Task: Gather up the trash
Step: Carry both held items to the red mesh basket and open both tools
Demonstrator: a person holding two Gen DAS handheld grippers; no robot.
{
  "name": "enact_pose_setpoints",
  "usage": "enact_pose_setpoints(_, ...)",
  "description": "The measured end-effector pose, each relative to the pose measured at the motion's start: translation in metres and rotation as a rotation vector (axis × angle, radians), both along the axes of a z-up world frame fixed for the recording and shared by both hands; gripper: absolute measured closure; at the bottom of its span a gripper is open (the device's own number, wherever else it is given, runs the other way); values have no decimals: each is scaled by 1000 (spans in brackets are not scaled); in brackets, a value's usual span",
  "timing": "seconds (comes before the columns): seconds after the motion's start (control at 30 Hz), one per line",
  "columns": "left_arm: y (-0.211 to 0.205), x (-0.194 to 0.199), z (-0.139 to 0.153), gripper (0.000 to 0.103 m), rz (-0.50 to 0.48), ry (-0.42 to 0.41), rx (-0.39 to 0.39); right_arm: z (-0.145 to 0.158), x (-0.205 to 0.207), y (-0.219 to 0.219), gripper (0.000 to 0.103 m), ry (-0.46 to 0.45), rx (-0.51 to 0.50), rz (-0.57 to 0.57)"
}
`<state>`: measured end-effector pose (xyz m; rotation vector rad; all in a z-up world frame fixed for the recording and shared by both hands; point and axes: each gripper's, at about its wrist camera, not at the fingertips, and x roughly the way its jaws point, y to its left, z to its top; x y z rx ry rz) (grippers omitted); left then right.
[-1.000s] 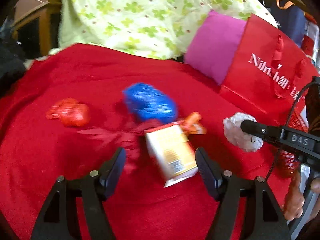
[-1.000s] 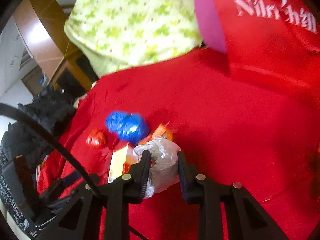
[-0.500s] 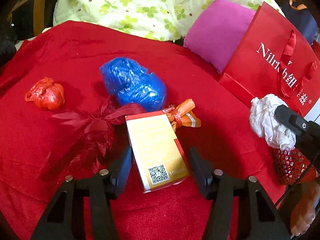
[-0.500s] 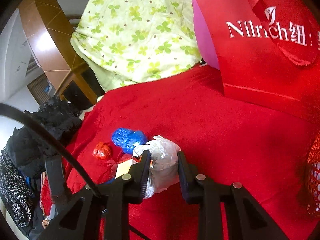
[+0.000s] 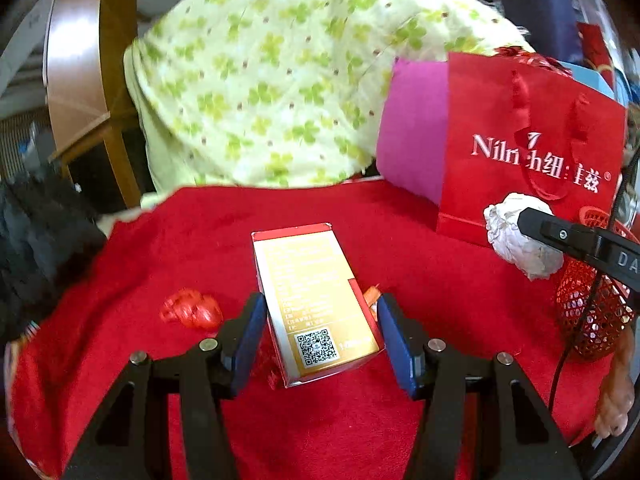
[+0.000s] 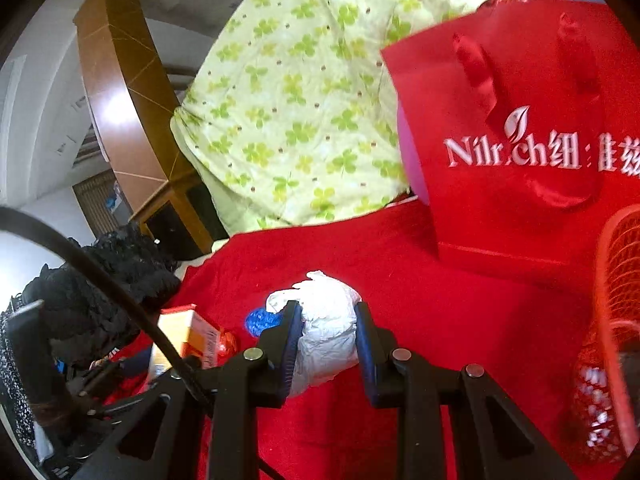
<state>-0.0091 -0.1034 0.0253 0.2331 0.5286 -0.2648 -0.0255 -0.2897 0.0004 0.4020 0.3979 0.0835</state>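
Note:
My left gripper point(image 5: 320, 308) is shut on a gold-and-red carton point(image 5: 308, 280), held tilted above the red cloth point(image 5: 420, 240). A crumpled red wrapper point(image 5: 192, 312) lies on the cloth to its left. An orange wrapper point(image 5: 370, 294) peeks out behind the carton. My right gripper point(image 6: 326, 312) is shut on a white crumpled wad point(image 6: 328, 328), also raised off the cloth. That wad point(image 5: 516, 236) shows at the right of the left wrist view. A blue crumpled ball point(image 6: 258, 320) and the carton point(image 6: 180, 332) lie beyond it to the left.
A red mesh basket point(image 6: 616, 280) stands at the right, in front of a red paper bag point(image 6: 520, 120) with white lettering. Behind are a pink cushion point(image 5: 412, 140) and a green clover-print quilt point(image 5: 280, 80). Dark clothing point(image 6: 120, 264) lies at the left edge.
The left jaws closed on the carton and lifted it off the cloth. The right gripper rose with the white wad and moved closer to the red bag and basket.

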Motion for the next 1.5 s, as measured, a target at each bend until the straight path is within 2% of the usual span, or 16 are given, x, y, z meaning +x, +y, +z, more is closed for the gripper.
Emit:
enact_pose_setpoints(0.37, -48, -24, 30, 44, -64, -48, 48, 23, -47, -51, 74, -101, 25, -84)
enact_pose_setpoints(0.67, -89, -36, 40, 44, -121, -74, 90, 31, -72, -88, 74, -156, 79, -132)
enact_pose_setpoints(1.5, -181, -72, 52, 44, -259, -132, 161, 21, -125, -175, 74, -208, 185, -280)
